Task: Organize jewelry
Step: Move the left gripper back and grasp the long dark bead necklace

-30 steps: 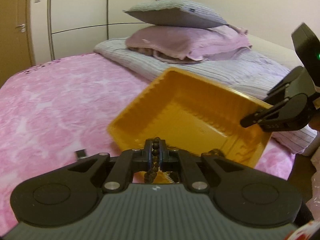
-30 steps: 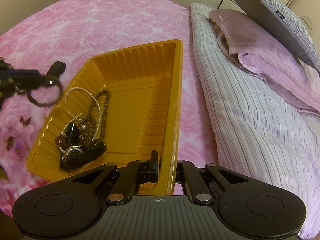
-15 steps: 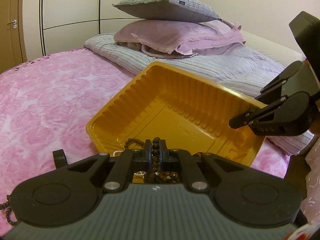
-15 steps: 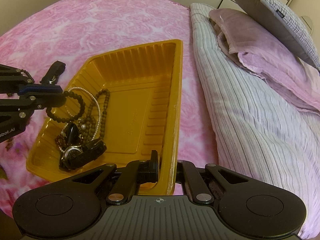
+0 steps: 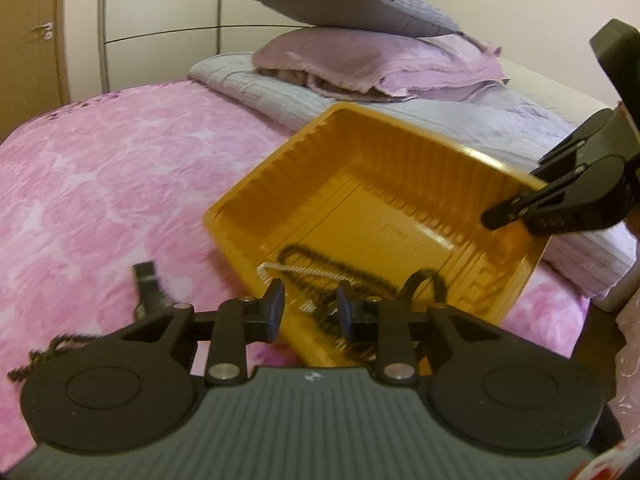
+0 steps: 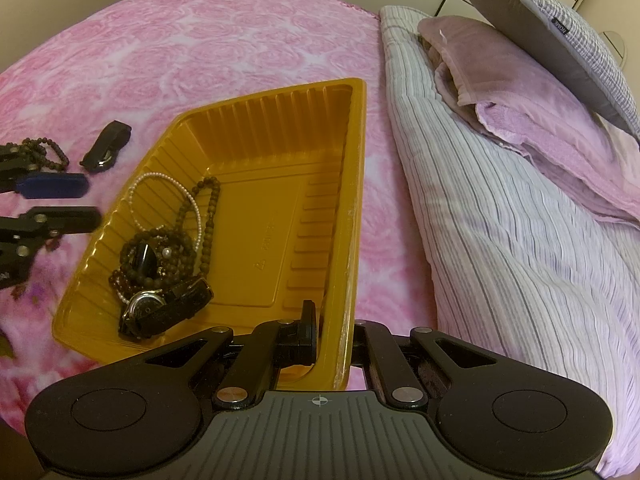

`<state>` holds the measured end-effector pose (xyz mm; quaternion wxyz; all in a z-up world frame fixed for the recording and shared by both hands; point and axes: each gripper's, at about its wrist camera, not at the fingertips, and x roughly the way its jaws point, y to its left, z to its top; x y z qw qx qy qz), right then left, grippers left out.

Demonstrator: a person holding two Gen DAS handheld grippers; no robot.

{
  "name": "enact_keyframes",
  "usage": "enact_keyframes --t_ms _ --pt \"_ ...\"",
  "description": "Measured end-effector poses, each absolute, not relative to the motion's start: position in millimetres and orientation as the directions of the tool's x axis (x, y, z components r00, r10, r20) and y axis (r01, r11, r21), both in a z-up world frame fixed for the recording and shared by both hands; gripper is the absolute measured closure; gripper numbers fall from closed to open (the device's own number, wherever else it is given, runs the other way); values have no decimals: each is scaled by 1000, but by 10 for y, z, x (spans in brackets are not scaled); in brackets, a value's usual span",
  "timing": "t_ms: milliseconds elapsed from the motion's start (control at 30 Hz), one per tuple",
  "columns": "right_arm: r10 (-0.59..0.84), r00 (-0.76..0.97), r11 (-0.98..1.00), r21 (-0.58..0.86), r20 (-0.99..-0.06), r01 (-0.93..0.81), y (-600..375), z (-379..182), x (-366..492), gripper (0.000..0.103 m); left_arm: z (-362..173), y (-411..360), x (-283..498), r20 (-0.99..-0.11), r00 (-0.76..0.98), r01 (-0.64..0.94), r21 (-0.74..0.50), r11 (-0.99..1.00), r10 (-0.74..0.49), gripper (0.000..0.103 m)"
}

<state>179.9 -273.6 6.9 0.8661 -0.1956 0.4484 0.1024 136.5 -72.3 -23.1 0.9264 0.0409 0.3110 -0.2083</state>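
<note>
Left fingers empty beside the tray; loose jewelry lies to their left.

Dark wooden bead bracelet (image 6: 42, 152) and black clasp piece (image 6: 106, 151) lie on the pink bed (image 6: 200, 40), left of the left gripper (image 5: 310, 304), whose fingers have just opened, empty; right gripper (image 6: 334, 336) pinches the yellow plastic tray (image 6: 356, 184).

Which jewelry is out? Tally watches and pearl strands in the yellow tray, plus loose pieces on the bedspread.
Wristwatch: 1
Pearl strand: 1
Loose bead bracelet: 1
Loose black clip: 1
Total: 4
</note>
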Motion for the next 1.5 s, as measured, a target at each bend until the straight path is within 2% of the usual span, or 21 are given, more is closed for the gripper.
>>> enact_keyframes --t_ms 233,467,567,967,1067,1100,1167,1500 --pt "3 577 902 -247 -817 -354 -2738 62 1790 99 -343 -281 1207 -610 754 302 -7 953 -243 78" --pt "2 578 901 -249 -816 -355 -2736 65 1784 99 -520 334 1188 -639 767 115 51 992 -57 78" --pt "0 577 900 -252 -817 -356 -2735 68 1784 98 -572 520 1238 -648 761 40 65 997 12 83" --pt "-7 574 899 -257 -819 -355 -2742 55 1810 99 -691 691 1517 -672 740 -5 -6 1000 -1 86" --pt "-9 573 900 -256 -820 -353 -2749 48 1815 99 -708 707 1542 -675 737 0 -16 1000 -11 90" --pt "-10 573 900 -257 -820 -352 -2747 43 1813 99 -705 699 1534 -676 737 5 -15 1000 -14 94" --pt "-11 574 900 -258 -819 -351 -2752 37 1811 98 -688 683 1503 -672 740 14 -4 1000 -13 97" --pt "-8 577 901 -256 -817 -350 -2736 51 1804 98 -321 720 1331 -618 786 68 92 993 3 97"
